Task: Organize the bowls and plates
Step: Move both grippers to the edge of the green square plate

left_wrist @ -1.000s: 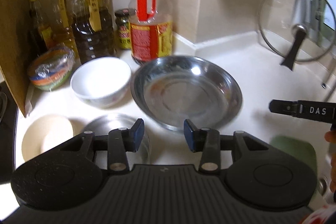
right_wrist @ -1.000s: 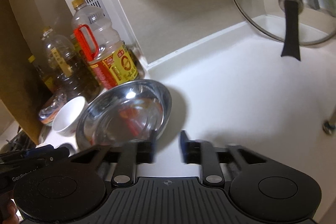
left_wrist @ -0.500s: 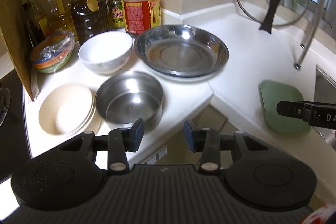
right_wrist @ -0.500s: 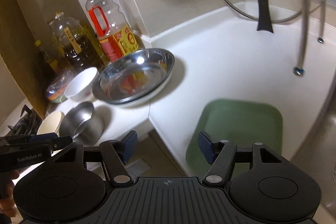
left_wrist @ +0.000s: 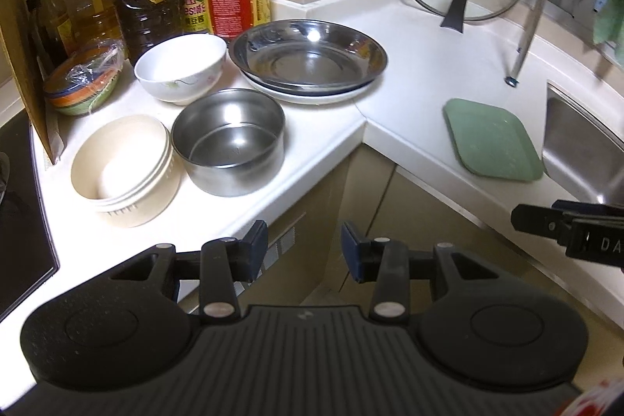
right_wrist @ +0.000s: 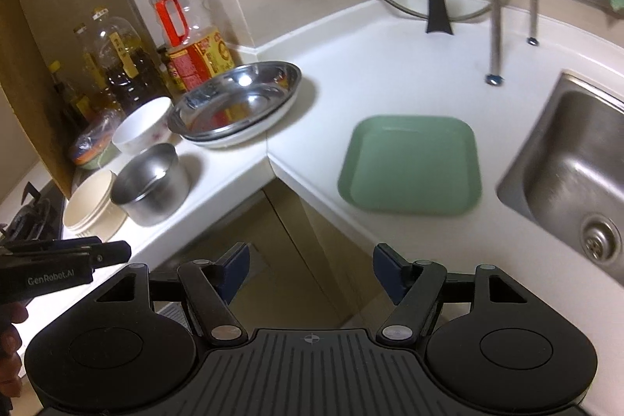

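the sink is the landmark here: the green square plate lies flat on the white counter just beside the sink's left rim, apart from all the other dishes. the right gripper sits off the counter edge below that plate, pointing up toward it, so the plate lies straight ahead of it and slightly to the sink side; its jaws have just been opening and now stand spread with nothing between them. the left gripper is partly spread and empty too, and it faces the far side from the sink, where the steel plate rests on a white plate, with the white bowl, steel bowl and cream bowls grouped beside it. the right gripper looks the nearer one to the green plate. the plate is almost square, so no long axis matters; its near edge, running along the counter edge, is likely the side to pinch before carrying it away from the sink to the plate stack.
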`<state>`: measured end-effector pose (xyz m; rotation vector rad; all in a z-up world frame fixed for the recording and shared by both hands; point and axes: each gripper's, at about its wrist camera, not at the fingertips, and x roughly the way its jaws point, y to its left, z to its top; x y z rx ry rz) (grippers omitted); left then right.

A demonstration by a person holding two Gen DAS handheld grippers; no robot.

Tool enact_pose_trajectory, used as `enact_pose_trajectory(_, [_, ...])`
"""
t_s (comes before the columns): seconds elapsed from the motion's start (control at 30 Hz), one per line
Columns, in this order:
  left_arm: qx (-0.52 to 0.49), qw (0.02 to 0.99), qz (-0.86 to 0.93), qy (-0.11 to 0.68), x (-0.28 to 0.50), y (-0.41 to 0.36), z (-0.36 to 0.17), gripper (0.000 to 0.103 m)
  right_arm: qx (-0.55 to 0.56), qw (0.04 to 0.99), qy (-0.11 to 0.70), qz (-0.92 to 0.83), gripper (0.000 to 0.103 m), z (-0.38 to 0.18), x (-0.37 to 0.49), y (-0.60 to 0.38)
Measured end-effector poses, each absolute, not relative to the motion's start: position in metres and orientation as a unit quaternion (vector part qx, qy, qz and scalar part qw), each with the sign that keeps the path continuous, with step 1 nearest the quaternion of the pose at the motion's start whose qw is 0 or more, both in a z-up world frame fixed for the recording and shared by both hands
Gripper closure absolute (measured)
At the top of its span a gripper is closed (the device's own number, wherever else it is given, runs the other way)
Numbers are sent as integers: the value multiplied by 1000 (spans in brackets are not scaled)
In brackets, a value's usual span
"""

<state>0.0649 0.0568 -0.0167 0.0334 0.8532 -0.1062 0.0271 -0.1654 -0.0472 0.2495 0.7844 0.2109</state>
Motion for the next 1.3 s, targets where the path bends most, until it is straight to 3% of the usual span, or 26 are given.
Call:
enact_pose_trajectory(0.87, [20,894,-89,439,84,-10,-27,64,105,902,413,68,33,-61,30,-220])
enact_pose_trajectory(1.3, [-35,887,-98,450,133,-41,-47,64,111,919,375,54,33,-72,73,-271])
